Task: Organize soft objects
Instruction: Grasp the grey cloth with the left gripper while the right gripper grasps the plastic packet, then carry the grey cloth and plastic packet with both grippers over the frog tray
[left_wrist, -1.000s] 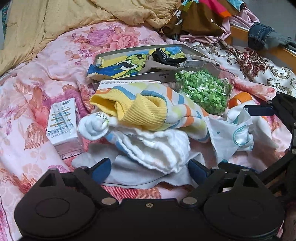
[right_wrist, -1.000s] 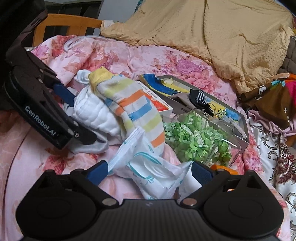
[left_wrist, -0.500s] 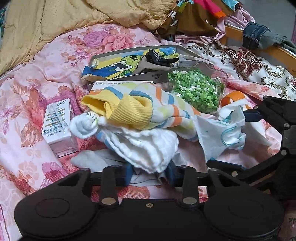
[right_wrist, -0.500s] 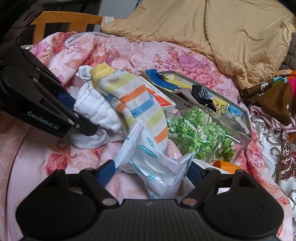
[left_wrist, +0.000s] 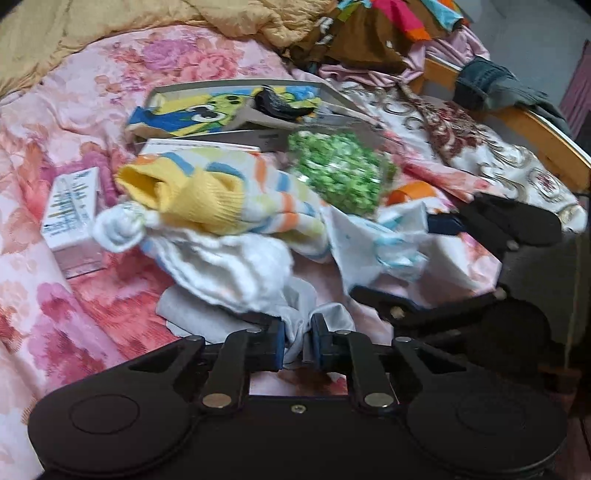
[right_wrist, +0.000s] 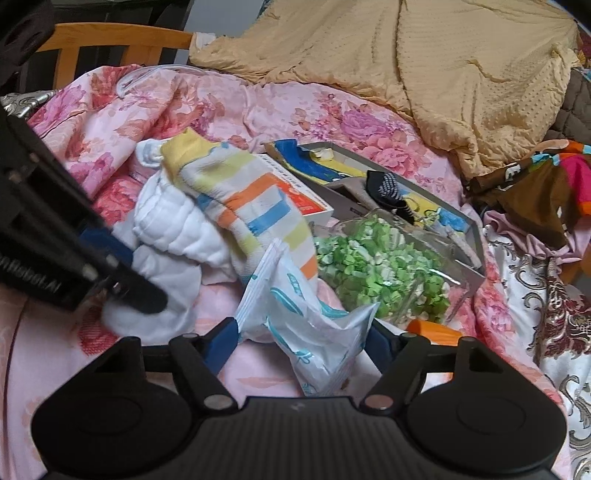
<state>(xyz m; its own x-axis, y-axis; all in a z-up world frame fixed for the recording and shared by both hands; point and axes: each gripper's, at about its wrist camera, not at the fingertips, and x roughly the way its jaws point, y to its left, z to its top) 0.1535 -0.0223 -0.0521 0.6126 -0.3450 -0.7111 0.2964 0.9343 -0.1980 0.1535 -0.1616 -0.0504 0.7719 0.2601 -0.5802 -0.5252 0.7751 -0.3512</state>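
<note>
On the bed (right_wrist: 258, 110), the sock (right_wrist: 255, 210) lies across the folded cloth (right_wrist: 173, 225) — the packet (right_wrist: 306, 325) at 5 o'clock of it, the bead container (right_wrist: 384, 269) at 3, the tray (right_wrist: 373, 192) behind — blanket (right_wrist: 424, 62) at 12.

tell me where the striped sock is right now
The striped sock lies mid-bed in both views, draped over the white cloth, with the green bag at its right.

We see left gripper (left_wrist: 297, 341), right gripper (right_wrist: 303, 341): matte black housings, round side discs, silver pivot screws, blue fingers (right_wrist: 225, 341), white lettering.
</note>
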